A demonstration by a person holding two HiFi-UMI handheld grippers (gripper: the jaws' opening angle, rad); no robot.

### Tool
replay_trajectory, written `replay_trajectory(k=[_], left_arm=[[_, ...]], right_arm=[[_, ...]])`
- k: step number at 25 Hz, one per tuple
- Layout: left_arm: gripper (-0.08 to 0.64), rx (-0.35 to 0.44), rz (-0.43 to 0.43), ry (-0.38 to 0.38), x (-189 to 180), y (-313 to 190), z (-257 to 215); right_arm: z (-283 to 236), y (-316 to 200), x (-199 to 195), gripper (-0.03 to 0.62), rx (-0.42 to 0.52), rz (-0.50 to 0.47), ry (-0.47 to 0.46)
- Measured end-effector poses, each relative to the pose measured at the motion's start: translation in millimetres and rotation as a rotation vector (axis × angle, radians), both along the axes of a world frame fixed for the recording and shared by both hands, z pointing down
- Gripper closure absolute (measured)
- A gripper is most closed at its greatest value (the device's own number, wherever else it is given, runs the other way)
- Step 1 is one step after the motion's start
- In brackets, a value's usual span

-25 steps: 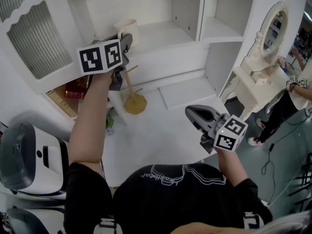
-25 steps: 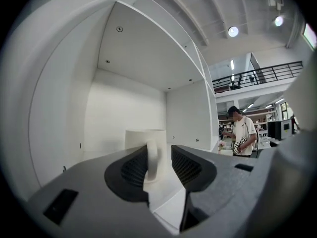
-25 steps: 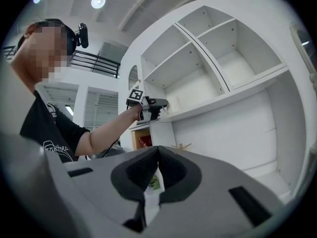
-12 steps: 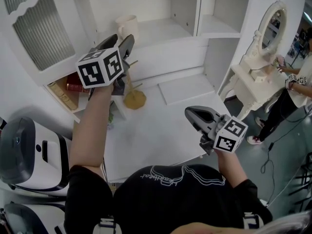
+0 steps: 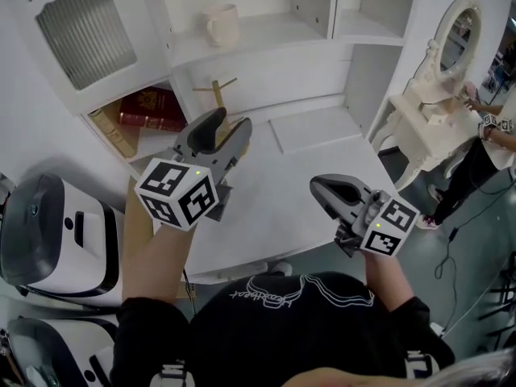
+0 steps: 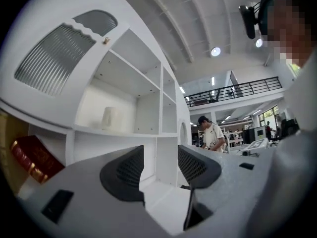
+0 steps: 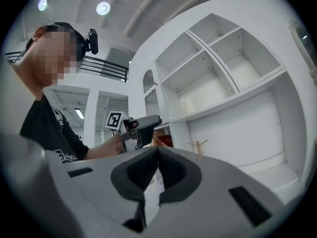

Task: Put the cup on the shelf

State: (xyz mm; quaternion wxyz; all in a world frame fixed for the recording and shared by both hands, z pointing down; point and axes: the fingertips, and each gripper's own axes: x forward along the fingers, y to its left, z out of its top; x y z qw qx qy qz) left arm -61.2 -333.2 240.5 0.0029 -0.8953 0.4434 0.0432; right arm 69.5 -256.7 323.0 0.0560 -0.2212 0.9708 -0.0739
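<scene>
Left gripper (image 5: 231, 124) has drawn back from the shelf (image 5: 278, 43), jaws just opened and empty, the cup (image 5: 222, 24) standing there upright, right gripper (image 5: 319, 185) closed on nothing; placing looks done, only retreat remains.

Cup (image 6: 109, 118) indistinct (left gripper view)

The head view looks steeply down onto the white tabletop (image 5: 274, 192) and shelf unit (image 5: 258, 79). The camera on the left tongs (image 5: 231, 119) faces the shelves from low and near. The one on the right tongs (image 5: 318, 185) looks from seemingly farther off. All 3 share the shelves.
</scene>
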Motion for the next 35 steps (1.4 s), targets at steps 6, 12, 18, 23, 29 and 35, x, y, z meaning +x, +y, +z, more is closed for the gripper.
replay_trajectory(k=[6, 12, 18, 23, 29, 35], left_arm=[[0.364, -0.072, 0.186, 0.066, 35.8, 76.6, 46.8], [0.526, -0.163, 0.252, 0.131, 45.9, 118.4, 88.6], [0.555, -0.155, 0.254, 0.123, 48.4, 138.4, 100.4], [0.555, -0.123, 0.249, 0.061, 57.1, 149.8, 99.9], [0.555, -0.135, 0.247, 0.074, 60.7, 155.5, 101.0], [0.555, -0.131, 0.251, 0.087, 61.5, 158.2, 97.2]], right_arm=[[-11.1, 24.9, -4.9, 0.586, 0.019, -0.010, -0.034], [-8.6, 45.0, -8.2, 0.586, 0.024, -0.026, -0.043], [7.1, 56.5, -11.9, 0.586, -0.016, -0.034, -0.036], [15.7, 66.3, -15.5, 0.586, -0.032, -0.042, -0.032], [16.4, 73.6, -13.0, 0.586, -0.032, -0.043, -0.035], [14.8, 76.9, -12.0, 0.586, -0.028, -0.038, -0.032]])
